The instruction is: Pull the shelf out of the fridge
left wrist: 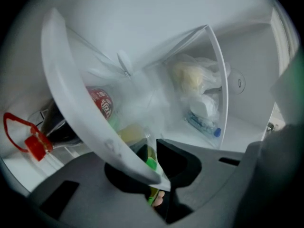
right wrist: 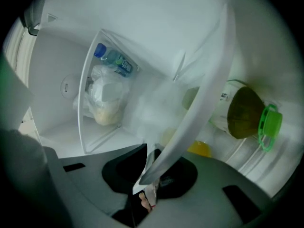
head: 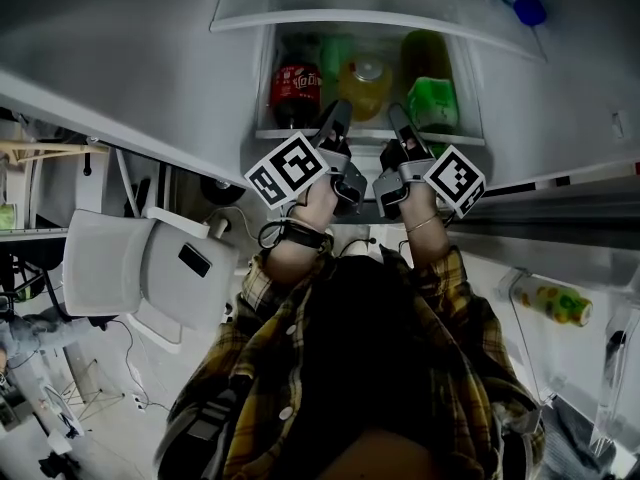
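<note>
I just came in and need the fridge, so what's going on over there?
A person stands at the open fridge with a gripper in each hand. The left gripper and the right gripper are clamped side by side on the front edge of the shelf. The shelf carries a cola bottle, a yellow drink bottle and a green bottle.

Head view is pretty dim and grainy. Only the fridge interior [head: 468, 78] is lit up, everything below sits in shadow. Both gripper views are washed-out white, with heavy fisheye and black rounded corners, and the close-up shelf edge [left wrist: 85, 122] is blurry.
</note>
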A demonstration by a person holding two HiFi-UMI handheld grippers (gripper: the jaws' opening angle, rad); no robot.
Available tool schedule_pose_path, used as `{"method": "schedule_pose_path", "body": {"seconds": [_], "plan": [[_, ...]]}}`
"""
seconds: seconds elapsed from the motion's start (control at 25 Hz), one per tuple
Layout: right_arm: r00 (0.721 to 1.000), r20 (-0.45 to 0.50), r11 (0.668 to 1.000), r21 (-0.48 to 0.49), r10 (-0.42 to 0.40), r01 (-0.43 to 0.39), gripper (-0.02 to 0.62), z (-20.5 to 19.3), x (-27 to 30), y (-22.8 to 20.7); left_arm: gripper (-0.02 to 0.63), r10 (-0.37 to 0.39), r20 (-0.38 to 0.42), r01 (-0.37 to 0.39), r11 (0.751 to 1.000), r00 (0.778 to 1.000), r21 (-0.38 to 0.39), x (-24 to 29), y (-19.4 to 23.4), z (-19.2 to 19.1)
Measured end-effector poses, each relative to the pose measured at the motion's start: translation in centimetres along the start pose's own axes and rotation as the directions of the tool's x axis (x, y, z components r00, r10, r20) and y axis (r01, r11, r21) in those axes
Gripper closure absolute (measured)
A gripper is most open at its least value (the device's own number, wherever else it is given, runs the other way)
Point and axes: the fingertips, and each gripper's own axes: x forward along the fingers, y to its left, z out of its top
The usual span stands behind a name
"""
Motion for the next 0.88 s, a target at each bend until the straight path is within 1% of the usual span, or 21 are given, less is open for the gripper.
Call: {"method": "schedule_pose_path", "body": {"seconds": [0.16, 0.48, 0.64, 0.88], "plan": [[1.0, -0.005, 1.0, -0.001, 0.001, -0.001, 0.528, -0.4, -0.8, 0.1, 0.537, -0.005, -0.006, 0.005, 1.0, 1.0, -0.002, -0.7, -0.2, -0.6], [1.0, -0.012, 1.0, -0.001, 0.004, -0.004, 0.528, -1.3, -2.5, 0.2, 0.541, -0.016, -0.015, 0.016, 0.999, 1.0, -0.03, -2.3, -0.4, -1.6], [0.999, -0.025, 1.0, -0.002, 0.02, -0.02, 0.526, -1.8, -3.3, 0.5, 0.545, -0.023, -0.019, 0.023, 0.999, 1.0, -0.046, -3.2, -0.5, -2.1], [0.999, -0.035, 1.0, -0.004, 0.009, -0.009, 0.528, -2.6, -4.7, 0.4, 0.548, -0.032, -0.028, 0.03, 0.997, 0.999, -0.065, -4.4, -0.6, -2.9]]}}
